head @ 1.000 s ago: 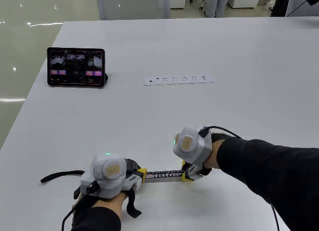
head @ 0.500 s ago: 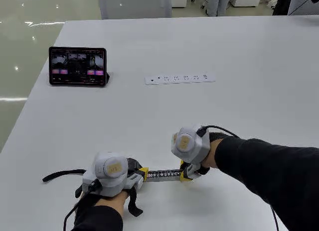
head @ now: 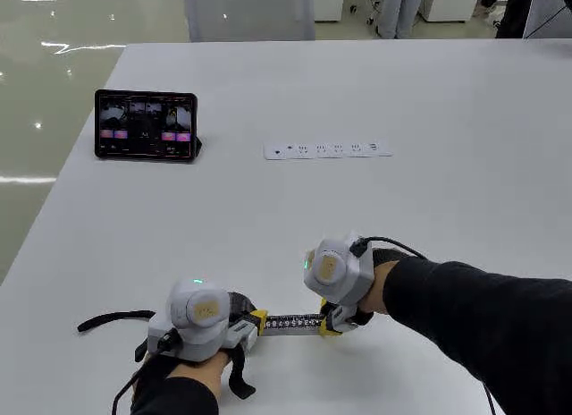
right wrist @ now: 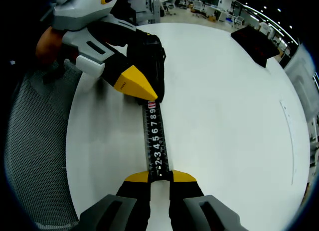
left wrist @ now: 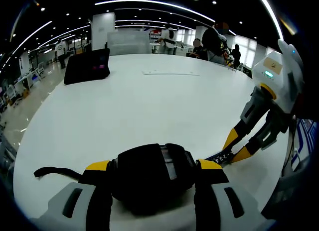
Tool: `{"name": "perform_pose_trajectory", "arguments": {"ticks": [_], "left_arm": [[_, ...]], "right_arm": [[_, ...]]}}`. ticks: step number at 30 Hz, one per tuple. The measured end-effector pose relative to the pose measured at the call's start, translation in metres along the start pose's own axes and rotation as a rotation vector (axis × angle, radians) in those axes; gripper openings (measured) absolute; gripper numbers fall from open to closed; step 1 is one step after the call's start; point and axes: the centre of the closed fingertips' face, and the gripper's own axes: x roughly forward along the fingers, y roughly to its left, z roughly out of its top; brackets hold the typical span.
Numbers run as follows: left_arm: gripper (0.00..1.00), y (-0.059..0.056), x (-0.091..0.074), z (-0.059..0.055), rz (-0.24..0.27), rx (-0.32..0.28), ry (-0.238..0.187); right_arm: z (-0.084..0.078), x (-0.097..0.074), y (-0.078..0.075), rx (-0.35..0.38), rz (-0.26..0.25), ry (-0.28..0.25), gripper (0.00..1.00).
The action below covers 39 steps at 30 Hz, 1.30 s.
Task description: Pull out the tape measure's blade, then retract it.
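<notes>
The tape measure's black case sits between the yellow-tipped fingers of my left gripper, which is shut on it. In the head view this gripper is at the table's near edge, left of centre. A short length of blade with printed numbers runs from the case to my right gripper, whose jaws are shut on the blade's end. The blade lies low over the white table, and the right gripper is just to its right.
A tablet with a lit screen stands at the far left. A white power strip lies in the middle of the table. The case's black strap trails left of the left gripper. The table's left edge drops to a shiny floor.
The right gripper has drawn a little closer to the left one, and the exposed blade between them is slightly shorter. The head camera has shifted as well.
</notes>
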Motion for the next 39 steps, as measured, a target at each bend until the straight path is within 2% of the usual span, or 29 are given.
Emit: {"name": "perform_pose_trajectory", "arguments": {"ticks": [9, 30, 39], "left_arm": [[0.62, 0.000, -0.001, 0.000, -0.014, -0.005, -0.010], [0.62, 0.001, -0.002, 0.000, -0.024, -0.021, -0.008], [0.62, 0.001, -0.002, 0.000, -0.036, -0.030, -0.010]], "right_arm": [[0.006, 0.002, 0.001, 0.003, -0.002, -0.022, 0.10], [0.017, 0.006, 0.003, 0.001, -0.008, -0.029, 0.10], [0.025, 0.009, 0.005, 0.002, -0.007, -0.048, 0.10]]}}
